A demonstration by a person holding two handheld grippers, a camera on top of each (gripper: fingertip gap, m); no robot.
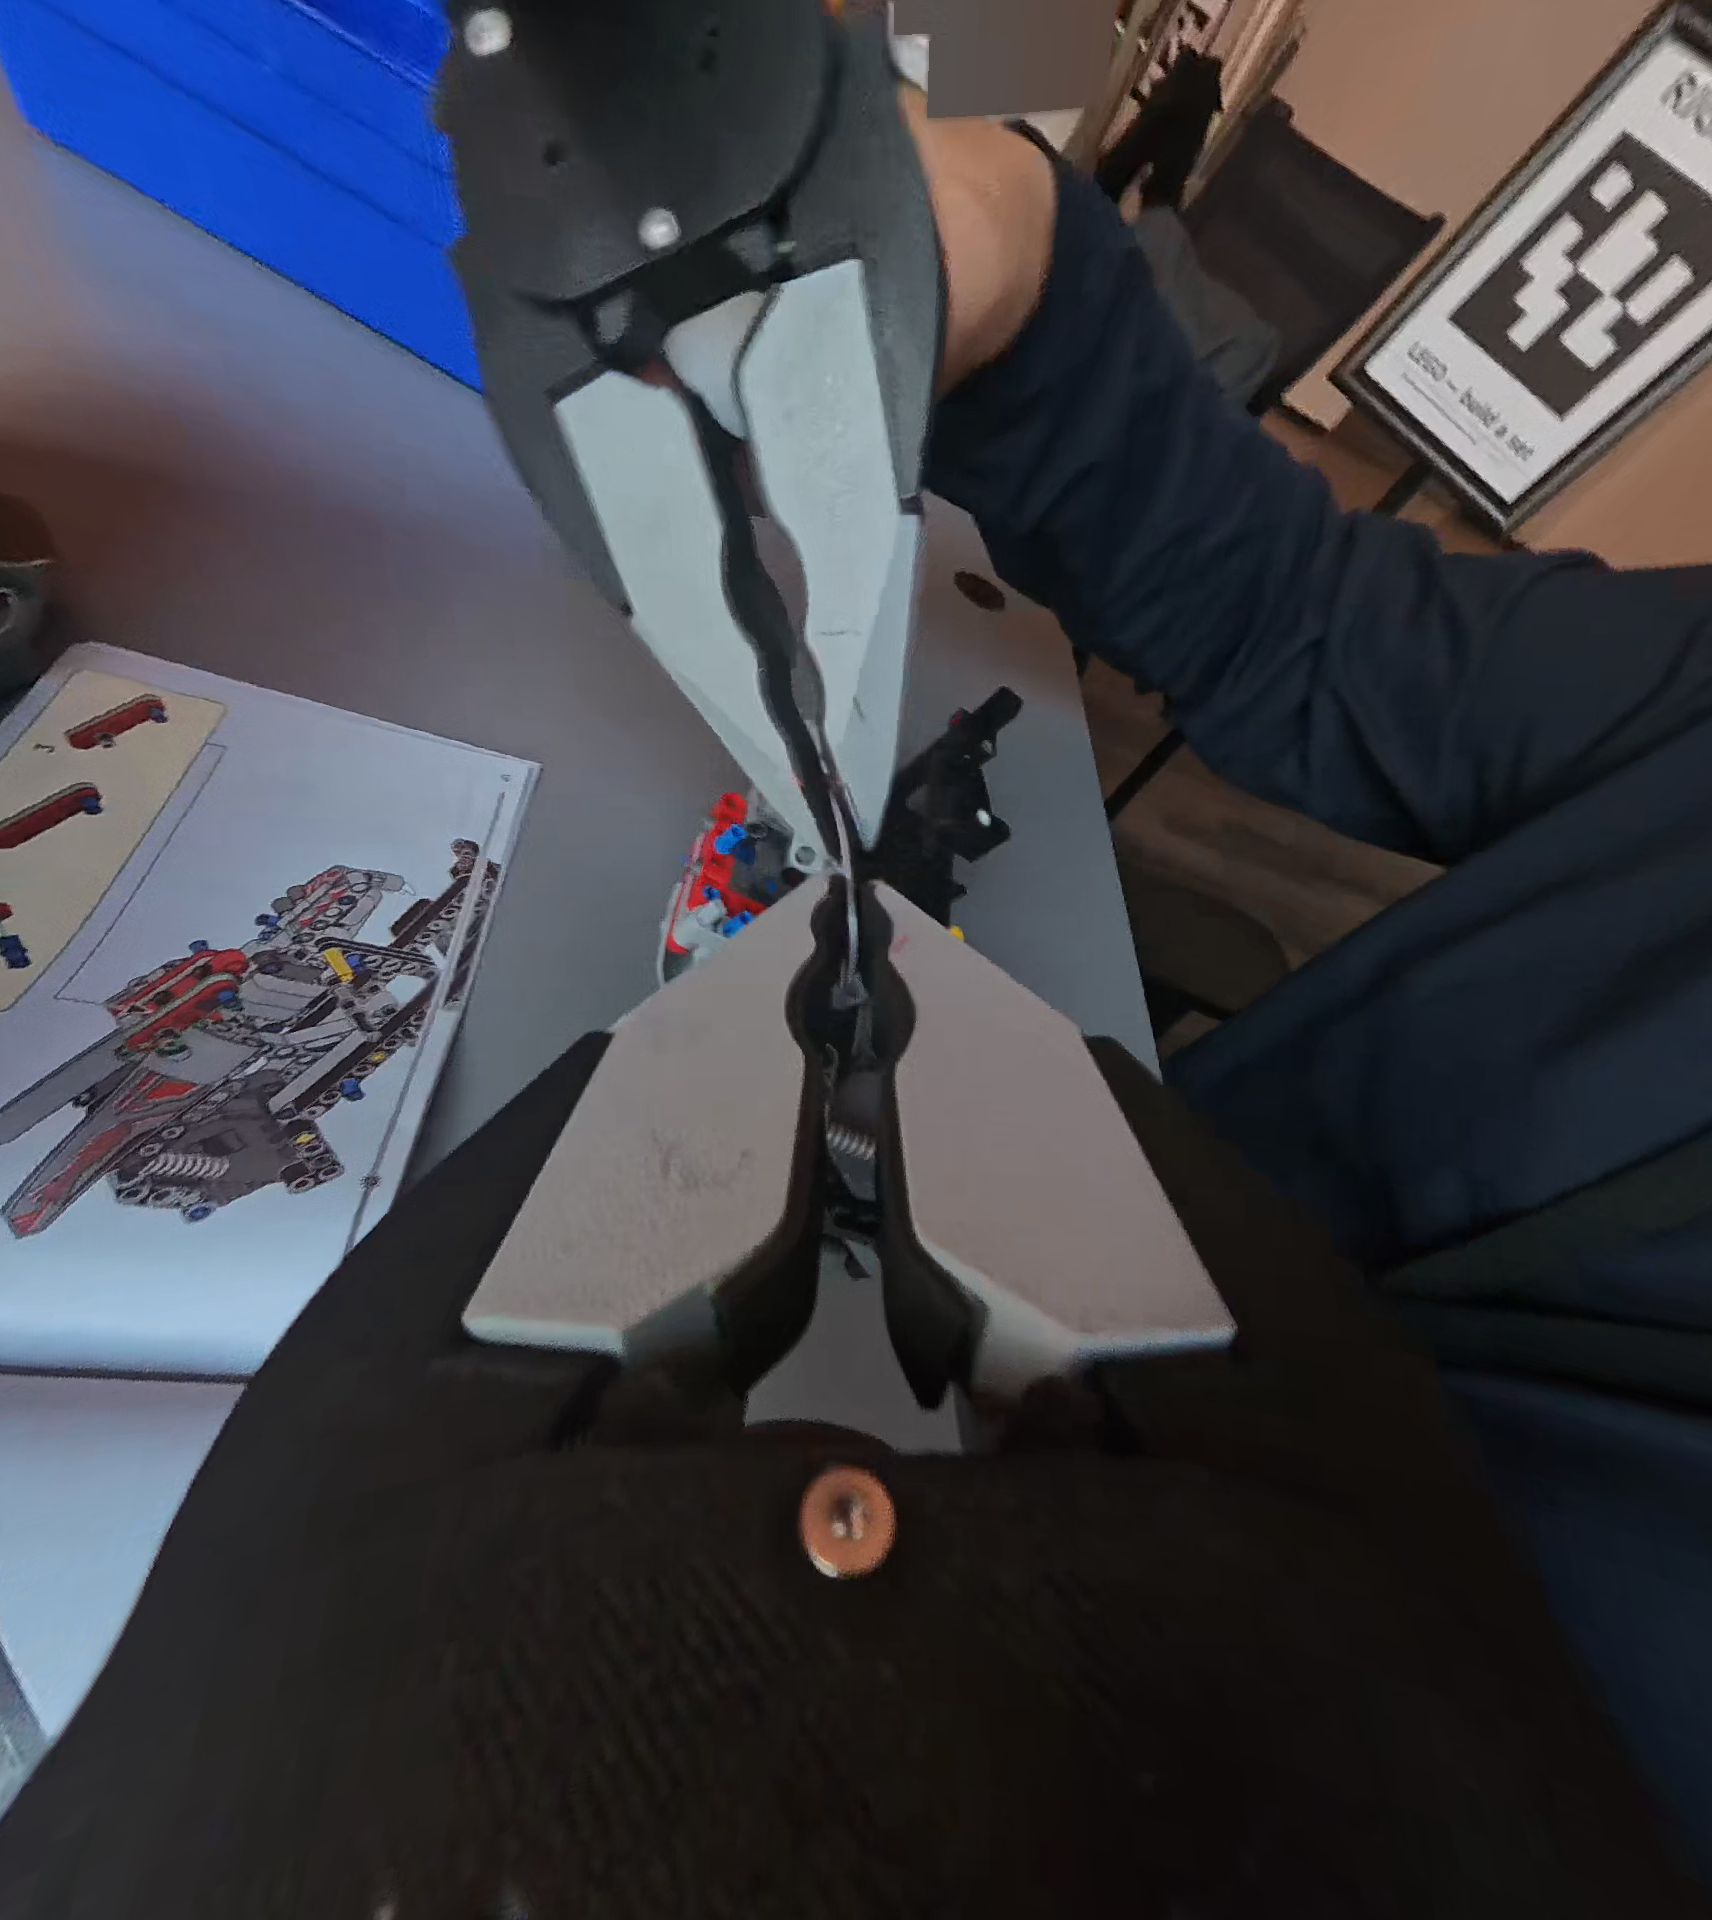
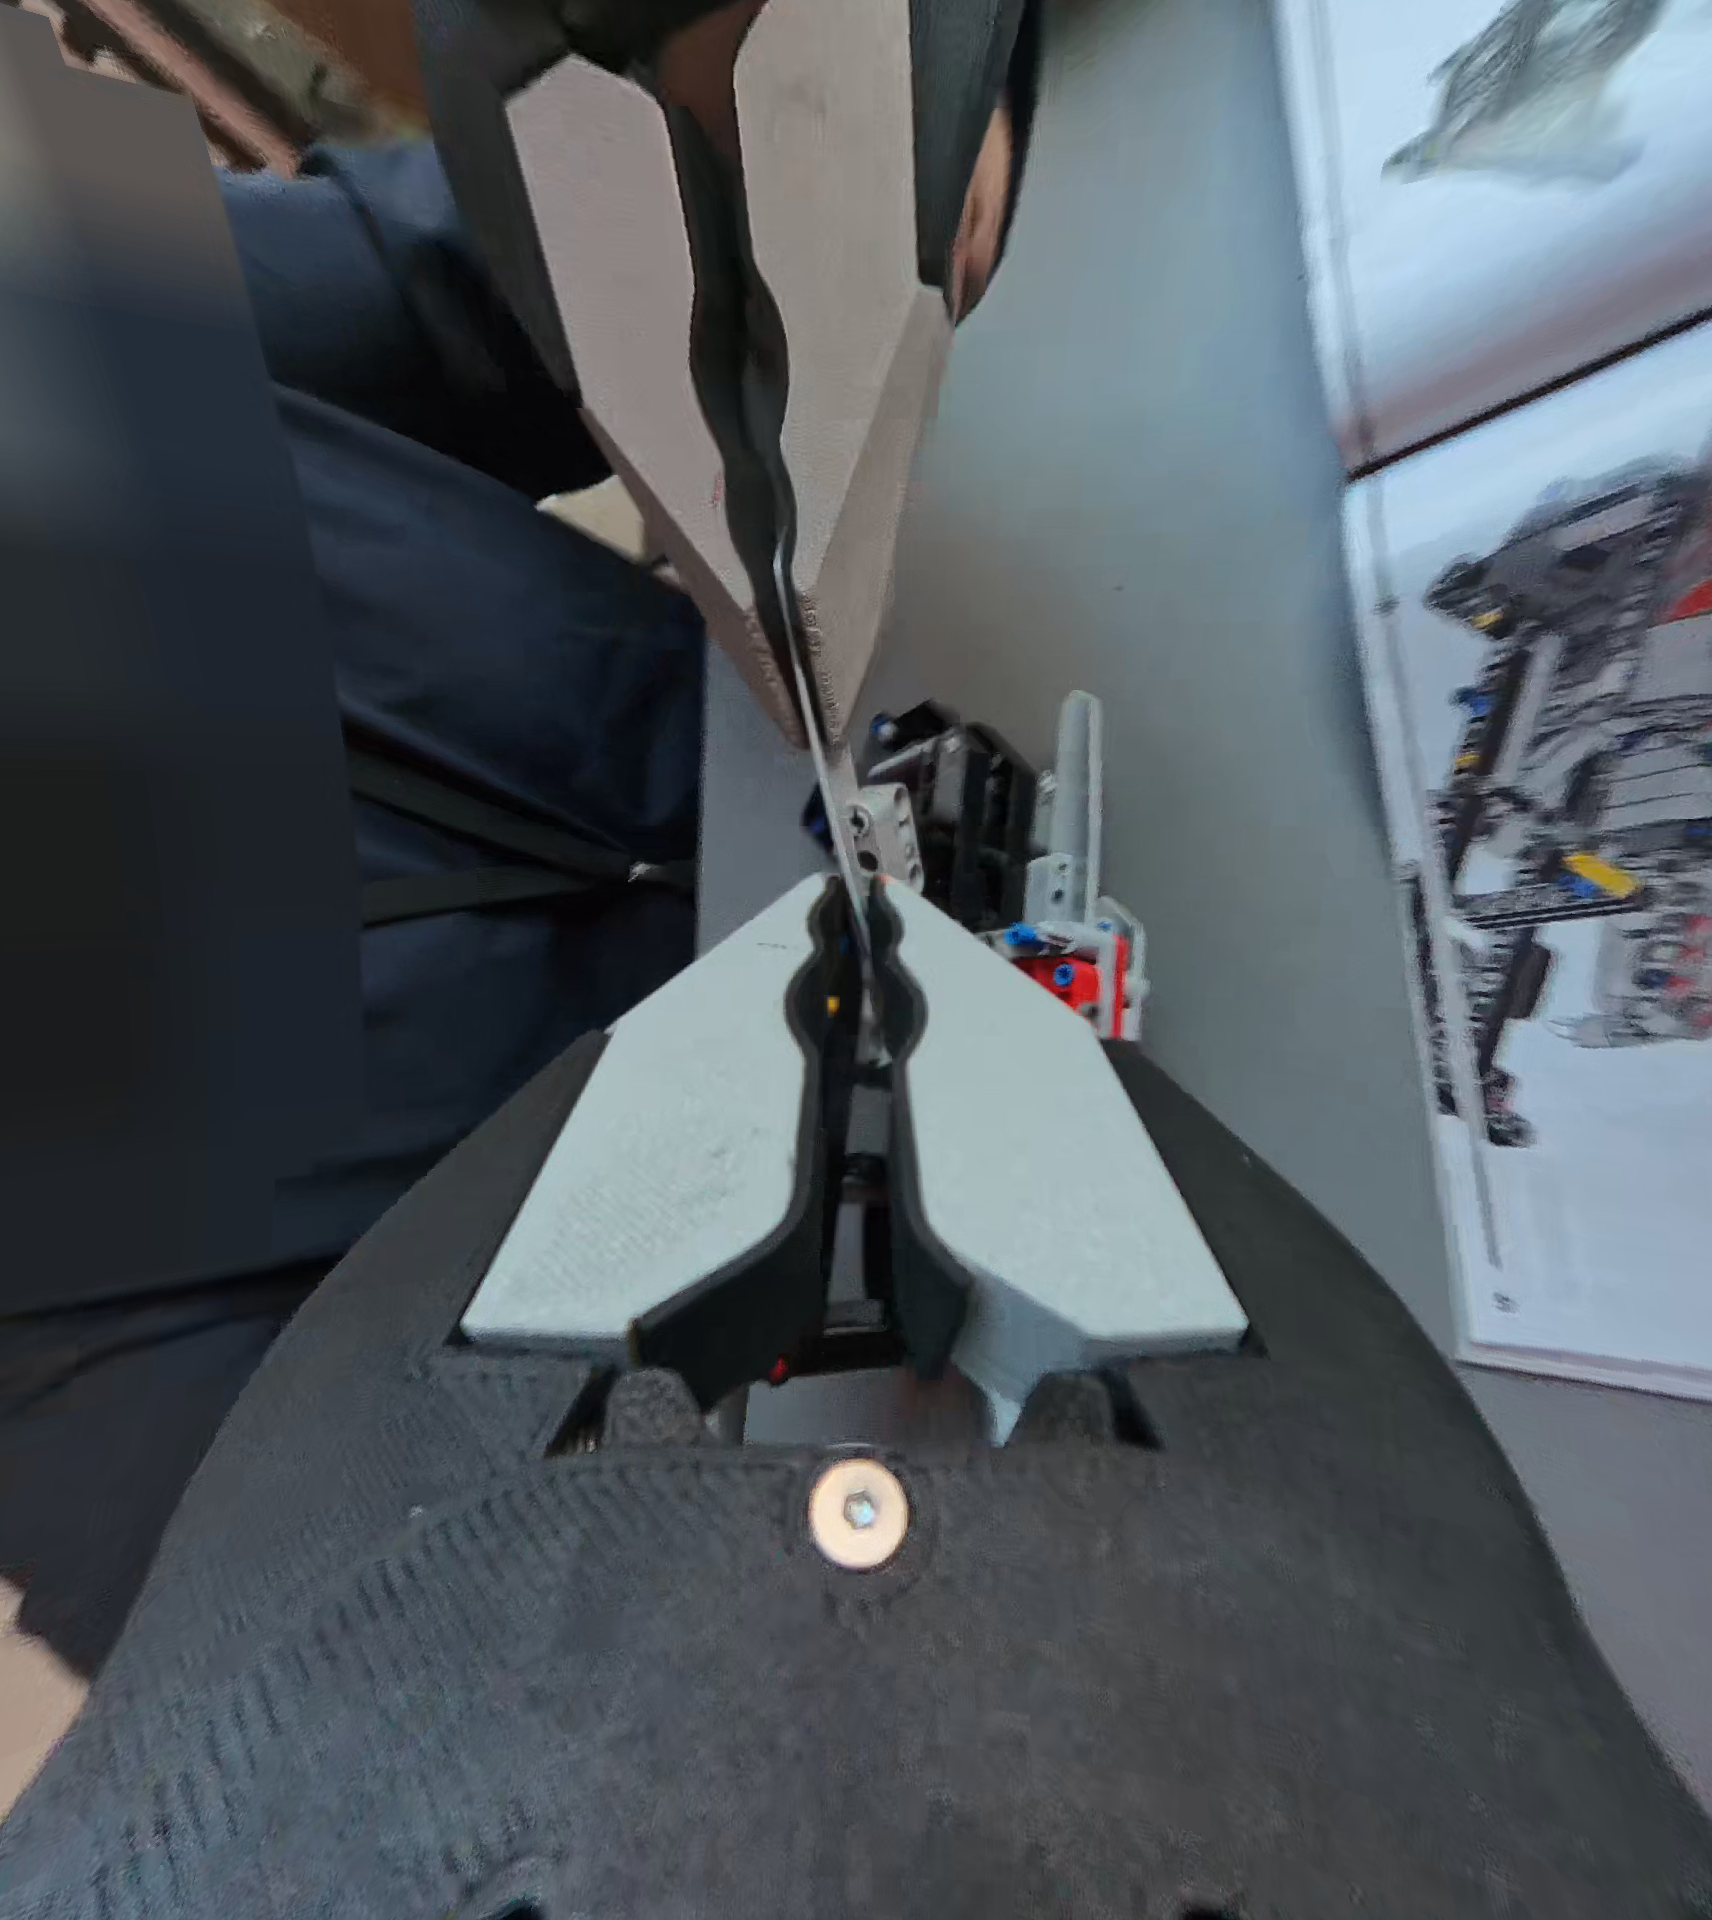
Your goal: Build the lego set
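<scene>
My left gripper [image 1: 847,899] and my right gripper [image 2: 857,899] meet tip to tip above the table. Both are shut on the ends of one thin grey strip [image 2: 834,795], seen edge-on; it also shows in the left wrist view [image 1: 845,857]. The right gripper [image 1: 841,821] reaches down from the top of the left wrist view, and the left gripper [image 2: 816,717] does the same in the right wrist view. Below the tips, the partly built red, grey and black lego model [image 1: 727,894] sits on the grey table [image 1: 312,499]; it also shows in the right wrist view [image 2: 1039,862].
An open instruction booklet [image 1: 208,987] lies left of the model and shows at the right of the right wrist view [image 2: 1610,831]. A blue bin [image 1: 239,135] stands at the back. A person's dark-sleeved arm [image 1: 1247,582] reaches in. A framed marker sign [image 1: 1600,260] stands beyond the table edge. The tips of both grippers are at nearly the same place.
</scene>
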